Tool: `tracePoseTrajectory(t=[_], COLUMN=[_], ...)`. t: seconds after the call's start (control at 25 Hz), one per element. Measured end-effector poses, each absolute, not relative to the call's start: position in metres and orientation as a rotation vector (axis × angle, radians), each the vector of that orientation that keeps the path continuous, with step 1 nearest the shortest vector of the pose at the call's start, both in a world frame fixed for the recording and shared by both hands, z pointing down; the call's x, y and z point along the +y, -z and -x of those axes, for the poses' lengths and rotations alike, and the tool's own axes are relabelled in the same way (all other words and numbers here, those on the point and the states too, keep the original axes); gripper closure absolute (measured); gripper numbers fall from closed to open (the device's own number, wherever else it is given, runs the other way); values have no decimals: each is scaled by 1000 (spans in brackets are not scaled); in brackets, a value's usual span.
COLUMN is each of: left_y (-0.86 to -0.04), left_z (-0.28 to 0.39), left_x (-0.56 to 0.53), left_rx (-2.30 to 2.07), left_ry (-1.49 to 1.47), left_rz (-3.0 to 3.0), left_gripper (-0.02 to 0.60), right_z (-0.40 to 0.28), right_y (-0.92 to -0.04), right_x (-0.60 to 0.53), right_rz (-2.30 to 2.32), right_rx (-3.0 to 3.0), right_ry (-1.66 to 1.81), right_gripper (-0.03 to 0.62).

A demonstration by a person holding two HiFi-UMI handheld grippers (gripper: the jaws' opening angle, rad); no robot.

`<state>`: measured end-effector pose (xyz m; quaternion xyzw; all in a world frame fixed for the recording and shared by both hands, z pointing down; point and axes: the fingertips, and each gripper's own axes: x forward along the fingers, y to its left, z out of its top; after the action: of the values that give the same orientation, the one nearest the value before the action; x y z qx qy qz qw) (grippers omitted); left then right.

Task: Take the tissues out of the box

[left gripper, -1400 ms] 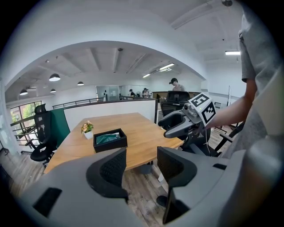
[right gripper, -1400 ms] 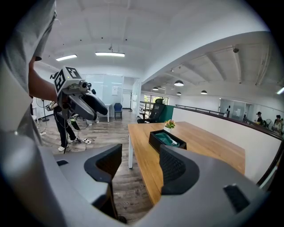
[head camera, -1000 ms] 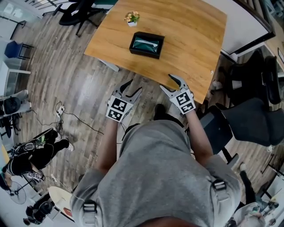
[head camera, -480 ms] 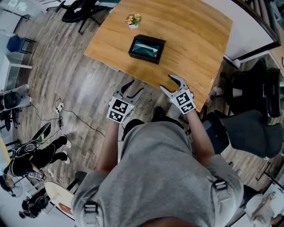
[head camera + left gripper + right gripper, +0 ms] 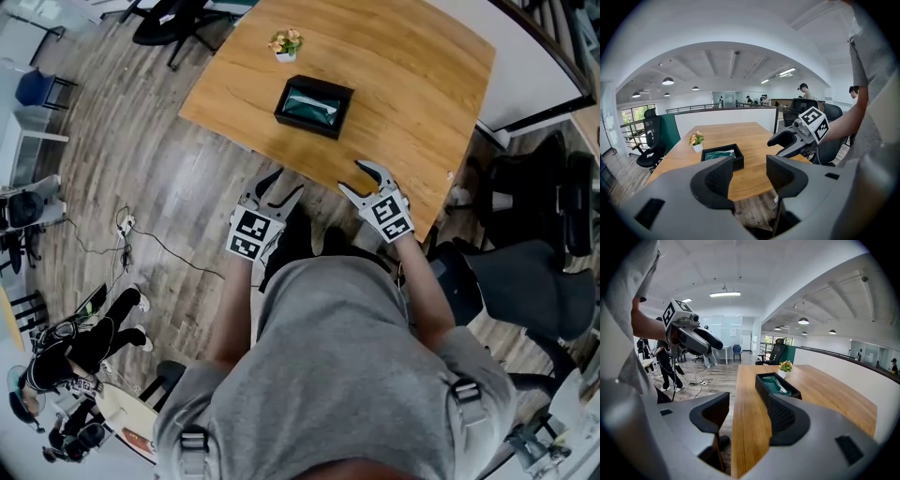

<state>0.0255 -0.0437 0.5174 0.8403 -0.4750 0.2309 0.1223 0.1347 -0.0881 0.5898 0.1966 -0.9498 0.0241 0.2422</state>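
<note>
One black box (image 5: 314,101) sits toward the counter's (image 5: 412,84) left edge, its green tissue pack (image 5: 309,105) inside; one flower pot (image 5: 286,44) stands just beyond; the left hand-held gripper (image 5: 279,185) and right hand-held gripper (image 5: 354,178) hover at the near edge, both wide open and empty, seemingly poised to reach in

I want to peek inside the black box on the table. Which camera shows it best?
The head view: it looks down into the whole black box, nothing covering it. The right gripper view shows it lengthwise, its near end behind the right gripper. The left gripper view shows it low and side-on.
</note>
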Motion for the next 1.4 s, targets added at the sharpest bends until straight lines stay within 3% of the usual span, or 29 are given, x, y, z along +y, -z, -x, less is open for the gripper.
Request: tracePoseTrajectory(t=[1.4], left_y=[-532], left_z=[82], left_x=[-177], left_rx=[-1128], left_ry=[-653], left_rz=[-2565], left_gripper=[359], right_z=[-27], right_y=[-601], right_x=[-195], right_rz=[-721], right_rx=[-2468], right_ry=[-120], right_gripper=[339])
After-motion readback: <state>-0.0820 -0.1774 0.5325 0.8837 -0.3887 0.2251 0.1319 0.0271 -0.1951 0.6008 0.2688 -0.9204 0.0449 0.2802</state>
